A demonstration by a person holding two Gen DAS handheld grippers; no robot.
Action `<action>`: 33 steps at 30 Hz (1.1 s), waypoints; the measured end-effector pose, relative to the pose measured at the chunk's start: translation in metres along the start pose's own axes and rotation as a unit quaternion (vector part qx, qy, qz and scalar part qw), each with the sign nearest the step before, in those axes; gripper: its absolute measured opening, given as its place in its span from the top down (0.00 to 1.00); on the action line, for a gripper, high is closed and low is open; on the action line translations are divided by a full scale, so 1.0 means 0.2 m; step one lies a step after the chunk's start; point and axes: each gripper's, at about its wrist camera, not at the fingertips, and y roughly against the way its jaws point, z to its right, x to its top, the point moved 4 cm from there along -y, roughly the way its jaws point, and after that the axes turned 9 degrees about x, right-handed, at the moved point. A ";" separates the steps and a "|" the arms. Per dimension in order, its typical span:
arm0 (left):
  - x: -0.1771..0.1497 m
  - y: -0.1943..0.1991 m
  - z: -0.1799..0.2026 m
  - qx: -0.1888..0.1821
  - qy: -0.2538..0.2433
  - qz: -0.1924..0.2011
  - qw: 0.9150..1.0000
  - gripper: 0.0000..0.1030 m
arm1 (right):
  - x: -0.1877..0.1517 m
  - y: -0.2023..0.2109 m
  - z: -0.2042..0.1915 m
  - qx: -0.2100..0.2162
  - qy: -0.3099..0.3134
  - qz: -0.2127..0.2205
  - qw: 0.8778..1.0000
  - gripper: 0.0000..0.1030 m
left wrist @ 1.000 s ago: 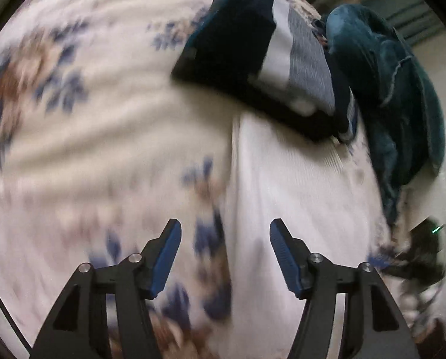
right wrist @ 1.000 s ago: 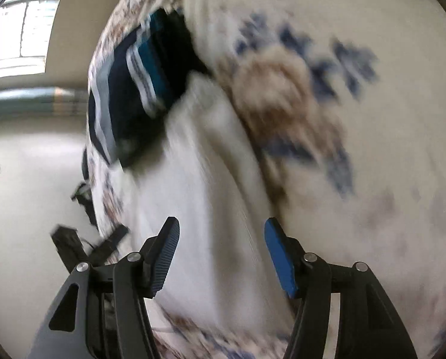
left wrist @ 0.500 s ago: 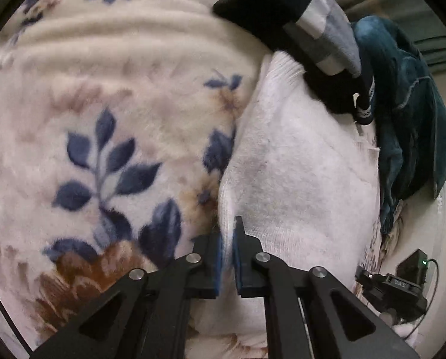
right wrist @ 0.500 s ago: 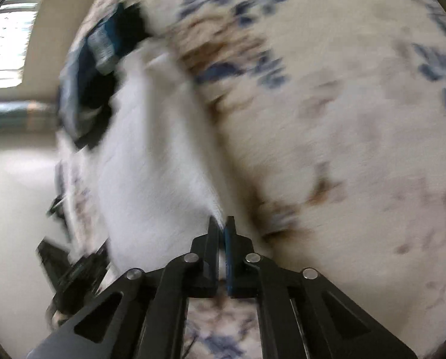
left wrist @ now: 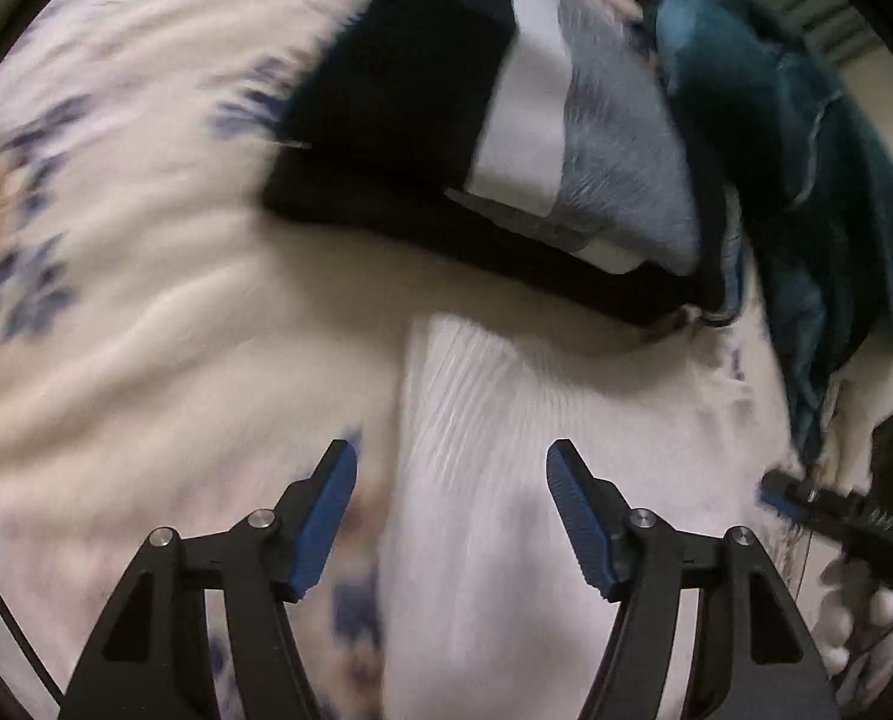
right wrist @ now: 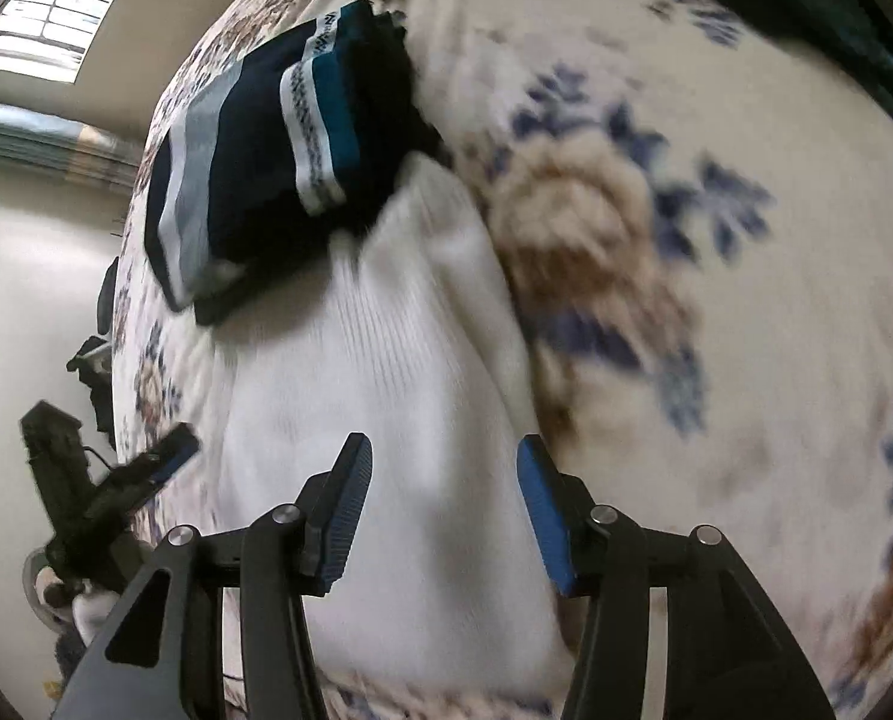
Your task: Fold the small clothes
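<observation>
Both of my grippers are hovering over the bed, pointing steeply down at a cream blanket (left wrist: 146, 276) with blue and brown flowers on it. No baskets or bins anywhere, everything just lies loose on the blanket.

Going left to right in my left wrist view: bare blanket first, then the white ribbed garment (left wrist: 506, 450) lying flat, its left edge running roughly between my fingers. Above it sits a folded stack of dark navy clothes (left wrist: 446, 120) with white and grey stripes, just beside the white piece's far end. Further right there's a crumpled teal garment (left wrist: 806, 150), and at the far right edge my right hand (left wrist: 854, 618) with its gripper.

My left gripper (left wrist: 451, 510) has its jaws spread and opening, nothing pinched, the blue pads (left wrist: 326, 516) clear of the cloth.

In the right wrist view my left gripper shows at the far left, then the navy stack (right wrist: 266, 174), then the white garment (right wrist: 386, 390), then flowered blanket (right wrist: 746, 330). My right gripper (right wrist: 443, 504) is also spread and opening over the white piece, holding nothing. It's all a bit blurry.
</observation>
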 end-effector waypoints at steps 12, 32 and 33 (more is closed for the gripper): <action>0.17 0.06 0.00 0.023 -0.012 0.092 0.995 0.94 | 0.36 -0.05 -0.23 -0.138 0.091 0.127 0.978 0.96; -0.42 0.17 -0.23 -0.145 0.099 -0.069 0.982 0.54 | 0.00 0.06 0.11 -0.009 0.006 -0.052 0.999 0.62; -0.52 0.16 -0.22 -0.153 0.106 -0.083 0.979 0.54 | -0.09 0.07 0.15 0.002 -0.009 -0.071 0.997 0.62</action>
